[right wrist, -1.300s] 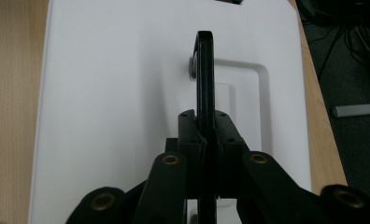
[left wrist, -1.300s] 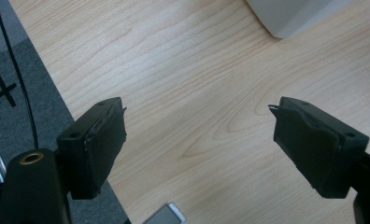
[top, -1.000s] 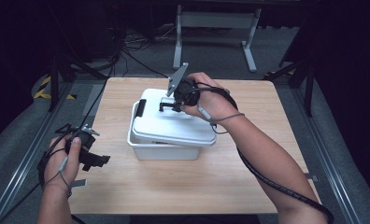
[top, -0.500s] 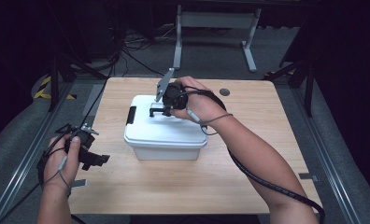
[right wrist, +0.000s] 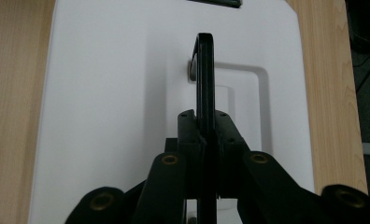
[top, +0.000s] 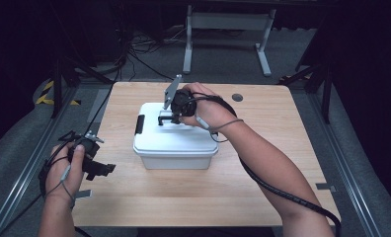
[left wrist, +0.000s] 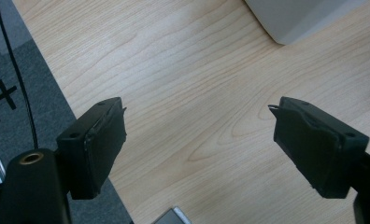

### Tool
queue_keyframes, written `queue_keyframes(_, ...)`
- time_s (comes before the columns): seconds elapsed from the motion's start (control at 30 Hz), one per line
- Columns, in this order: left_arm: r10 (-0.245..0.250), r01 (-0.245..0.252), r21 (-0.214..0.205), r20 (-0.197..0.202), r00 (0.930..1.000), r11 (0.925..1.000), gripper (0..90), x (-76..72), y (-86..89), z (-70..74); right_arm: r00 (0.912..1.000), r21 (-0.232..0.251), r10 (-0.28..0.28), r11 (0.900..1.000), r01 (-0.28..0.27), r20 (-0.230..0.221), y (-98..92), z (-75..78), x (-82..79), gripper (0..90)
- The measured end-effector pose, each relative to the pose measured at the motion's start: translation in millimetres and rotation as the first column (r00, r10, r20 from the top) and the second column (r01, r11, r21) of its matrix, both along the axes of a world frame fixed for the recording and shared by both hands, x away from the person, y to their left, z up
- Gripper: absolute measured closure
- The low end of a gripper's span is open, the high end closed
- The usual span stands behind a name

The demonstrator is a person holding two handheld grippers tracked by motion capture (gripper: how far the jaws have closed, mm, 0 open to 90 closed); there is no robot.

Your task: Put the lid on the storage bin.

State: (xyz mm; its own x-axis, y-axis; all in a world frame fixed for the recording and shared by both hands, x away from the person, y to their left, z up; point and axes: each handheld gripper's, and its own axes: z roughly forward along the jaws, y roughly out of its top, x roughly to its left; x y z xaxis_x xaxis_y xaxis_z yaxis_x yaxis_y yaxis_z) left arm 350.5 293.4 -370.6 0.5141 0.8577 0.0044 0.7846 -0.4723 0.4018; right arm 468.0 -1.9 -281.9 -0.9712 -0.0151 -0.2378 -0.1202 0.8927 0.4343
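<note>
While the right gripper [right wrist: 205, 140] holds its jaws tight on the raised black handle [right wrist: 205, 70] of the white box [top: 176, 143], apparently to carry it, the left gripper [left wrist: 199, 149] waits beside this box with jaws wide, so the next move probably needs a steady lift.

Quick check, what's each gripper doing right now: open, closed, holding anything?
Left gripper: open, holding nothing, over the table.
Right gripper: closed on the black handle on top of the white box.

Right gripper [right wrist: 205, 140]: jaws clamped on upright black handle [right wrist: 205, 79] of white box lid [right wrist: 103, 93]; wooden table [right wrist: 15, 93] along both sides
</note>
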Motion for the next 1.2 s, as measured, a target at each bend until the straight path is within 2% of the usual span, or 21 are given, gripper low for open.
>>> queue_keyframes(0.2,0.004,-0.004,-0.002,-0.001,1.0000,1.0000,17.5,0.1,-0.2,-0.3,1.0000,0.018,-0.004,0.9998,0.004,-0.002,-0.7,-2.1,5.3,84.1)
queue_keyframes(0.43,0.003,-0.003,-0.001,-0.002,1.0000,1.0000,17.5,0.2,-0.4,0.0,0.9998,0.014,0.014,0.9998,-0.014,-0.013,2.9,-11.7,8.8,83.6)
queue_keyframes(0.67,0.001,-0.001,-0.002,0.000,1.0000,1.0000,17.5,0.4,-0.6,-0.2,0.9998,0.011,0.010,0.9999,-0.009,-0.018,4.0,-13.3,6.9,84.2)
queue_keyframes(0.83,0.000,0.000,-0.003,0.001,1.0000,1.0000,17.5,0.1,-0.1,0.6,0.9997,0.022,-0.009,0.9997,0.010,-0.024,1.9,-13.9,5.8,83.9)
queue_keyframes(0.9,-0.001,0.001,-0.001,0.002,1.0000,1.0000,17.5,0.3,0.2,0.7,0.9989,0.016,-0.025,0.9995,0.026,-0.039,0.0,-13.1,5.2,80.8)
queue_keyframes(0.93,0.003,-0.003,-0.006,0.000,1.0000,1.0000,17.5,0.2,-0.1,0.5,0.9974,0.024,-0.040,0.9988,0.042,-0.060,-1.4,-12.6,4.9,75.2)
queue_keyframes(0.97,0.003,-0.003,-0.005,-0.001,1.0000,1.0000,17.5,0.4,-0.1,0.5,0.9938,0.042,-0.053,0.9975,0.057,-0.098,-3.0,-12.2,4.6,69.6)
queue_keyframes(1.0,0.005,-0.005,-0.006,0.001,1.0000,1.0000,17.5,0.7,-0.1,0.3,0.9907,0.065,-0.055,0.9959,0.063,-0.125,-4.7,-11.5,3.8,67.0)
queue_keyframes(1.1,0.005,-0.005,-0.005,-0.001,1.0000,1.0000,17.5,1.5,-0.6,0.3,0.9860,0.119,-0.076,0.9885,0.094,-0.148,-10.7,-5.5,-0.4,59.5)
queue_keyframes(1.2,0.002,-0.002,-0.002,-0.002,1.0000,1.0000,17.5,2.1,-1.4,-0.1,0.9847,0.167,-0.084,0.9798,0.110,-0.152,-18.0,2.0,-3.0,55.2)
